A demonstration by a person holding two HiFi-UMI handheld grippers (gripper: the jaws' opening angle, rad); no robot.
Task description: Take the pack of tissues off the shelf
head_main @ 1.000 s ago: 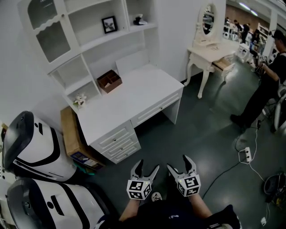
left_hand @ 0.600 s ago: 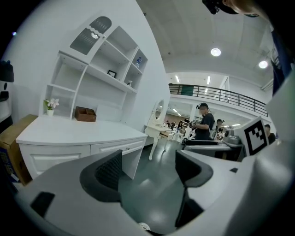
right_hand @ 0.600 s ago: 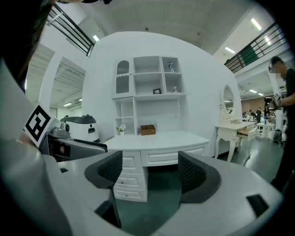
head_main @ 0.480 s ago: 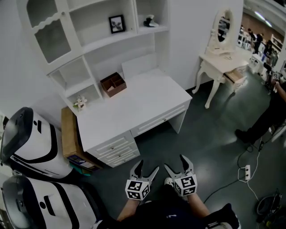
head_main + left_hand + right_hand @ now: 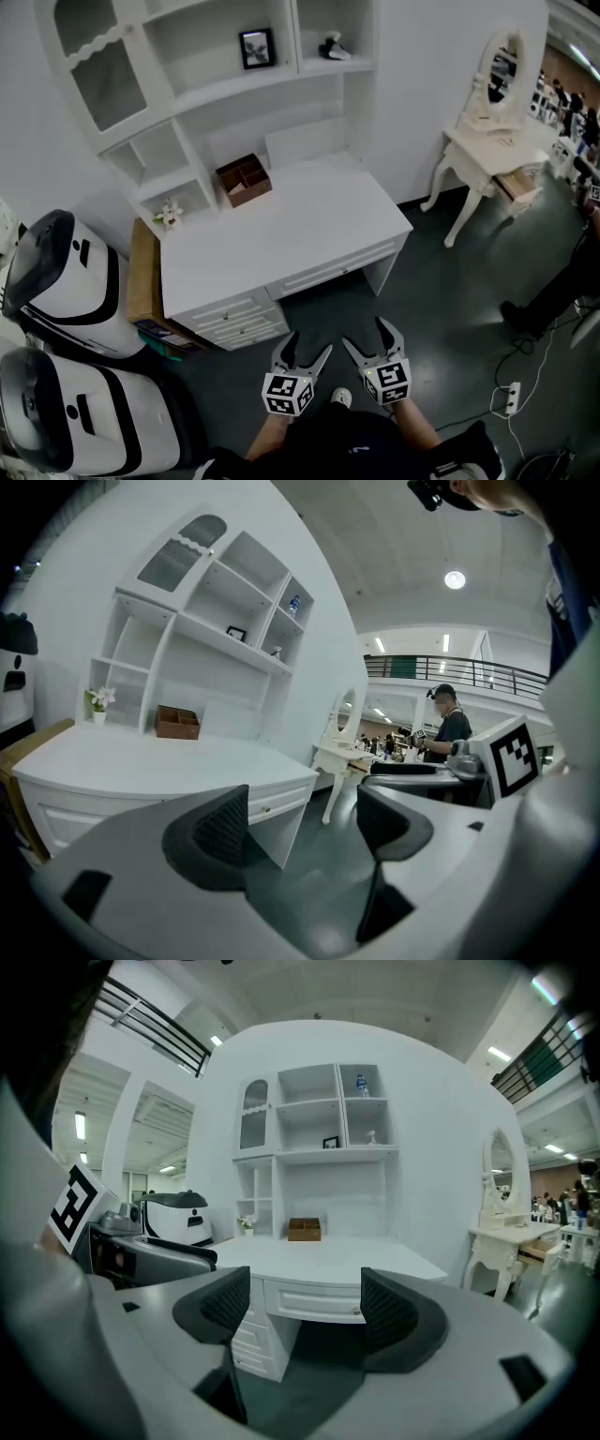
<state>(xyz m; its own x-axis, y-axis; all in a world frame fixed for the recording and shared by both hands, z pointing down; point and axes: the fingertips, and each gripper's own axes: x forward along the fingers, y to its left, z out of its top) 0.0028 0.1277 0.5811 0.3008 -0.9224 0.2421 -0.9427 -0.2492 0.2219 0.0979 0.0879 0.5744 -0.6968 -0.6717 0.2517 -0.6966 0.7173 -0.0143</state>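
Note:
A white shelf unit (image 5: 216, 84) stands on a white desk (image 5: 281, 234). A white rectangular pack (image 5: 298, 143) leans upright at the back of the desk under the lowest shelf; I cannot tell whether it is the tissues. My left gripper (image 5: 302, 354) and right gripper (image 5: 367, 337) hover low over the dark floor, well in front of the desk. Both stand open with nothing between their jaws. The left gripper (image 5: 305, 822) sees the desk from its right side. The right gripper (image 5: 305, 1302) faces the desk's drawers head on.
On the shelves are a framed picture (image 5: 256, 47), a small figurine (image 5: 335, 45), a brown wooden box (image 5: 243, 179) and a small flower (image 5: 169, 215). White pod-shaped machines (image 5: 66, 291) stand at left. A dressing table with a mirror (image 5: 487, 141) stands at right, with a power strip (image 5: 511, 398) on the floor.
The view has swung left, so the desk and dressing table sit further right in the picture. The grippers stay low, side by side and open.

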